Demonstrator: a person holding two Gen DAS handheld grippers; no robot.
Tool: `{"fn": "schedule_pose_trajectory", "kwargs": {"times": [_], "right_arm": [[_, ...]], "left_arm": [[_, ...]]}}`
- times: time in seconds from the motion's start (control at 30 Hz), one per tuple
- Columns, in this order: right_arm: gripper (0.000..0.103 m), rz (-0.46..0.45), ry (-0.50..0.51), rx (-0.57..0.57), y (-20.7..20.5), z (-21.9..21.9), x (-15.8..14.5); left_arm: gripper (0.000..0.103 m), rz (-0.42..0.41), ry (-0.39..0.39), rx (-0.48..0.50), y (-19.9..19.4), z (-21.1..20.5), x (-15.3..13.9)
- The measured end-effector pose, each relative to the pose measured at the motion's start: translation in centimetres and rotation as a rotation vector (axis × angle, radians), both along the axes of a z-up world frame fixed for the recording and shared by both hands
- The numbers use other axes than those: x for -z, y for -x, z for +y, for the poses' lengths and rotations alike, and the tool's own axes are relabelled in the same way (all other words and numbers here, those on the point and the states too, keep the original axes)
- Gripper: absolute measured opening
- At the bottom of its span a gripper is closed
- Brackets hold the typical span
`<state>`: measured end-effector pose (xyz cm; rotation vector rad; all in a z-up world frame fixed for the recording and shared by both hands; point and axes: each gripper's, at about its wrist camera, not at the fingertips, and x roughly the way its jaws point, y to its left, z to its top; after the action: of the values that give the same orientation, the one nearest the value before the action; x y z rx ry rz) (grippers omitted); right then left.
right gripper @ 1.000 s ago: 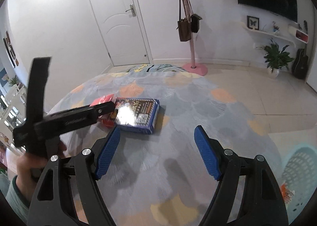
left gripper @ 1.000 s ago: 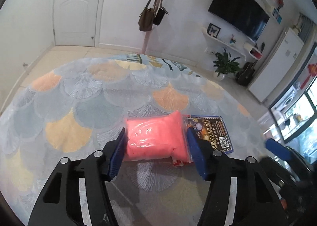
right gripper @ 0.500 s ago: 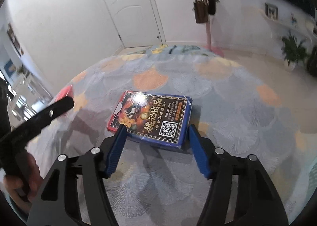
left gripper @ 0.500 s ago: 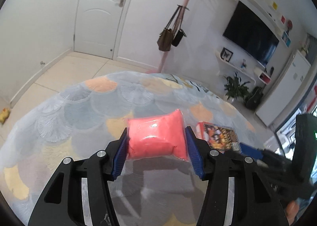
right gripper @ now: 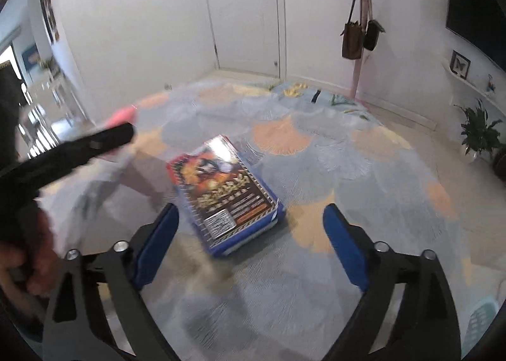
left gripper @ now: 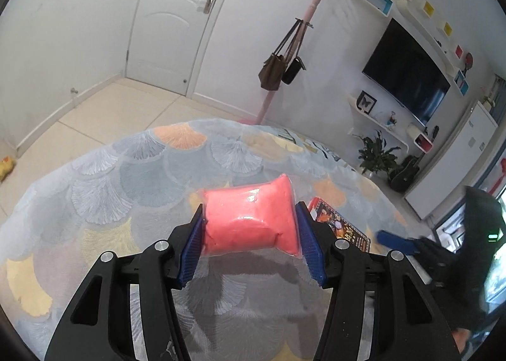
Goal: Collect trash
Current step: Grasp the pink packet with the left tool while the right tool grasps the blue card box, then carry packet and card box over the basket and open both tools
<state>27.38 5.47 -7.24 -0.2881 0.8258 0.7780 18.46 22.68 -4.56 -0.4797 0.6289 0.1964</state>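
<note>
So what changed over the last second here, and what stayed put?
The left gripper has carried the pink bag up off the rug, still clamped between its pads. The right gripper has closed in on the blue box, which now lies between its jaws; they narrowed, then have just been opening wide again, pads clear of it. The box itself stayed on the rug.

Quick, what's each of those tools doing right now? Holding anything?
Left tool: shut on the pink bag.
Right tool: open, just widened, holding nothing; the box lies between its fingers, untouched.
</note>
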Motion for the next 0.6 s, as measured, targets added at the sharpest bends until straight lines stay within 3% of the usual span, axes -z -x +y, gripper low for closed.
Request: {"fn": "schedule_pose_trajectory", "kwargs": {"times": [0.23, 0.47, 0.6], "right_arm": [[0.089, -0.008, 0.075, -0.047, -0.3, 3.2, 0.6], [0.064, -0.04, 0.055, -0.091, 1.6, 2.9, 0.6], [0.058, -0.027, 0.031, -0.062, 3.9, 0.9, 0.2]], "left_arm": [[0.053, -0.004, 0.023, 0.001, -0.1, 0.3, 0.1], [0.053, -0.02, 0.012, 0.019, 0.0, -0.1, -0.1], [0.053, -0.046, -0.008, 0.066, -0.2, -1.3, -0.5]]}}
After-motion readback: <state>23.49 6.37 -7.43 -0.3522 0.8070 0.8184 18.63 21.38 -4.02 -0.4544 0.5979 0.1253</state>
